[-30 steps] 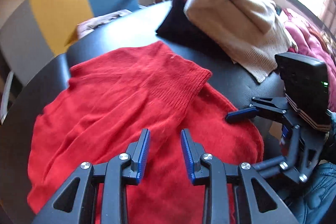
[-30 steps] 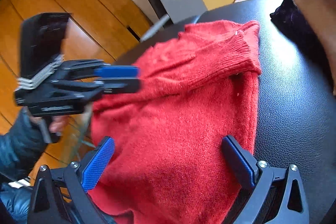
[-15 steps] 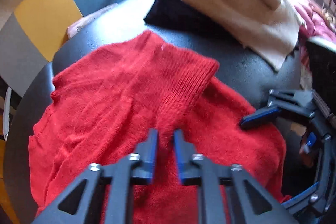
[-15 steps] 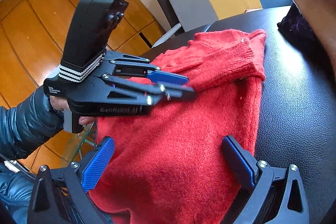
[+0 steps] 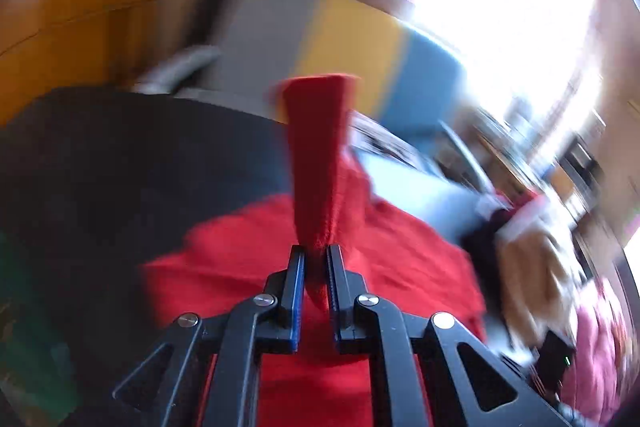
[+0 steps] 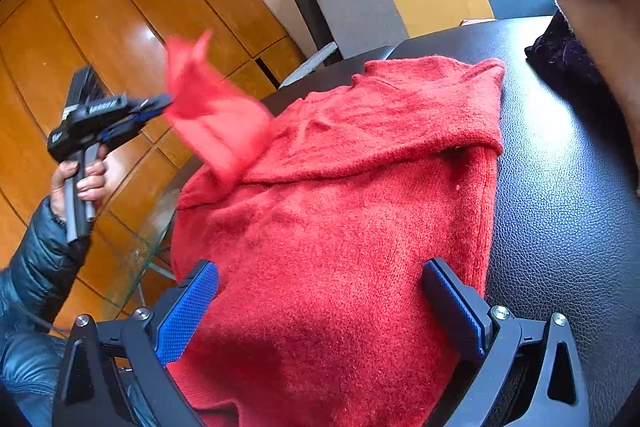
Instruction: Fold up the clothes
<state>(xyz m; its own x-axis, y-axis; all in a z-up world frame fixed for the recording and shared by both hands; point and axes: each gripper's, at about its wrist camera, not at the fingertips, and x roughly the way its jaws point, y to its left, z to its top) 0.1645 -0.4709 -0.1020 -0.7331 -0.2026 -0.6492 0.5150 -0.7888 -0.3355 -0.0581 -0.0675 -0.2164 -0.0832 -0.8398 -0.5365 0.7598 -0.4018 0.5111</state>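
red knitted wool sweater sleeve, pinched in the left gripper, may slip while the right gripper gapes idle.

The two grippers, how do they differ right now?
The left gripper is shut on a fold of the red sweater, while the right gripper is open and grips nothing. The left gripper holds its cloth lifted off the black table, whereas the right hangs low over the sweater's body. Both have blue-padded fingers.
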